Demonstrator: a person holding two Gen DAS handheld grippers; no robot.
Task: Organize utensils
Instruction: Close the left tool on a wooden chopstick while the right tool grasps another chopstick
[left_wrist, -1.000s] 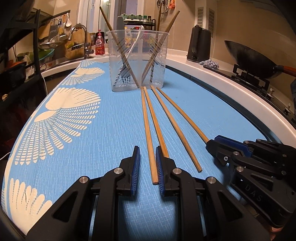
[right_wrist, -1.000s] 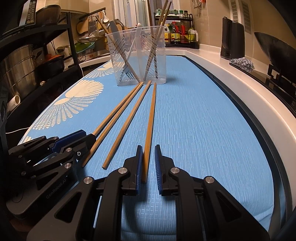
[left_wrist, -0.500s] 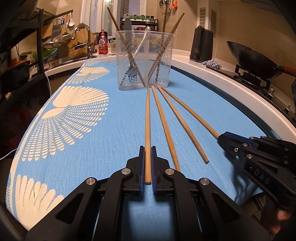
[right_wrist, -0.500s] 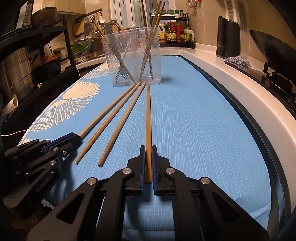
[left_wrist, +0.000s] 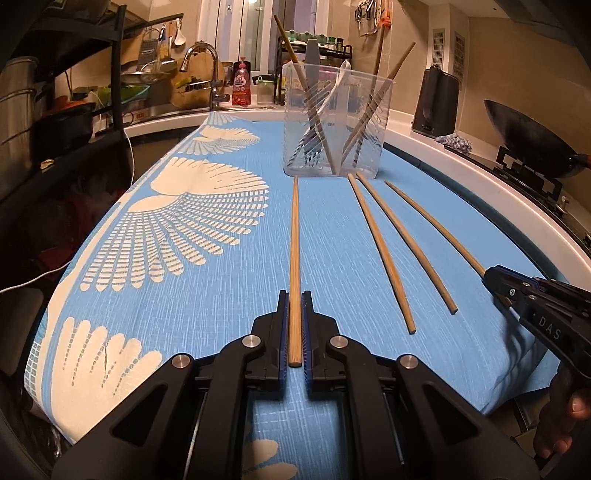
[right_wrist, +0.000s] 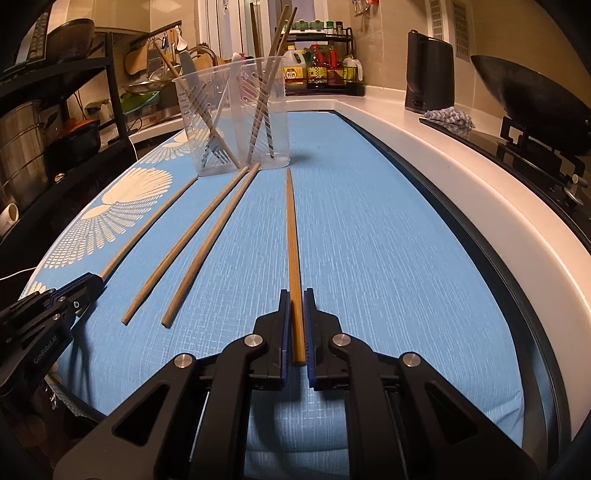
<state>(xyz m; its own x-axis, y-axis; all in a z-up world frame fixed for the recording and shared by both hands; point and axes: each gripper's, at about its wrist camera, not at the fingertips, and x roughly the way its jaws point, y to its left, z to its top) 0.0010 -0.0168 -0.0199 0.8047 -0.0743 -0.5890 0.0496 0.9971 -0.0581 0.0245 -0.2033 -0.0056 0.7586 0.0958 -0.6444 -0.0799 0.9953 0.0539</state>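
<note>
Left claw (left_wrist: 294, 325) and right claw (right_wrist: 296, 325) each pinch one chopstick (left_wrist: 294, 258) by its near end, two more lying between them on the surface toward its near edge; end-held, a long stick may pivot, slip and miss the clear cup (left_wrist: 334, 122).
</note>
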